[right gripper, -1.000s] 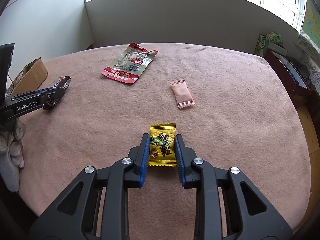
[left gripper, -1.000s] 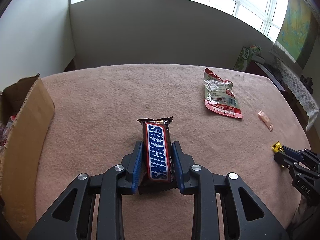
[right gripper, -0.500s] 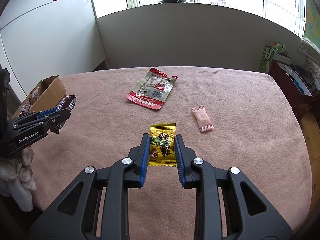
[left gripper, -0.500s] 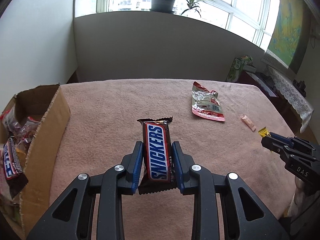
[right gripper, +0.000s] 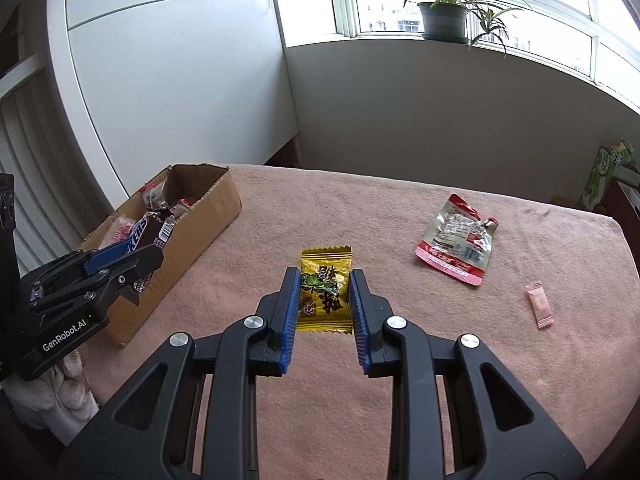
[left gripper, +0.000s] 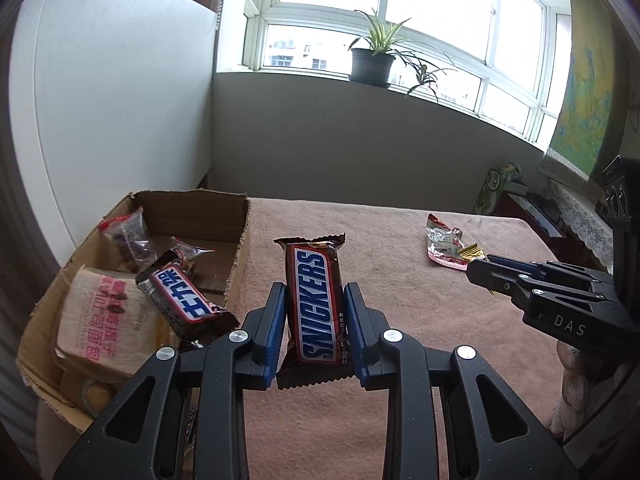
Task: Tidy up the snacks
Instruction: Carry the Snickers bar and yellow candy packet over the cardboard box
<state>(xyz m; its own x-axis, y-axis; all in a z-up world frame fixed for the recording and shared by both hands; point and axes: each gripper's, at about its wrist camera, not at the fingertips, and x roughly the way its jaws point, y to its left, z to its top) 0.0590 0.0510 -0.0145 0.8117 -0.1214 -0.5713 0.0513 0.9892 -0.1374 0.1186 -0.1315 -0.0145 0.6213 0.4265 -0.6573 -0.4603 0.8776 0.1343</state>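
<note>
Snickers bar (left gripper: 318, 306) sits clamped lengthwise between the blue pads of the left gripper (left gripper: 316, 320), held above the pink table cover (left gripper: 400, 420) just beside the open cardboard box (left gripper: 240, 240). Inside the box lie another chocolate bar (left gripper: 182, 300), a pale bread packet (left gripper: 104, 320) and a clear bag of dark snacks (left gripper: 130, 238). The right gripper (right gripper: 325, 302) is closed on a small yellow candy packet (right gripper: 326, 292), also clear of the cover. Farther right on the cloth rest a red and silver pouch (right gripper: 458, 244) and, well apart from it, a little pink sachet (right gripper: 540, 304). A potted plant (right gripper: 444, 16) stands on the windowsill
</note>
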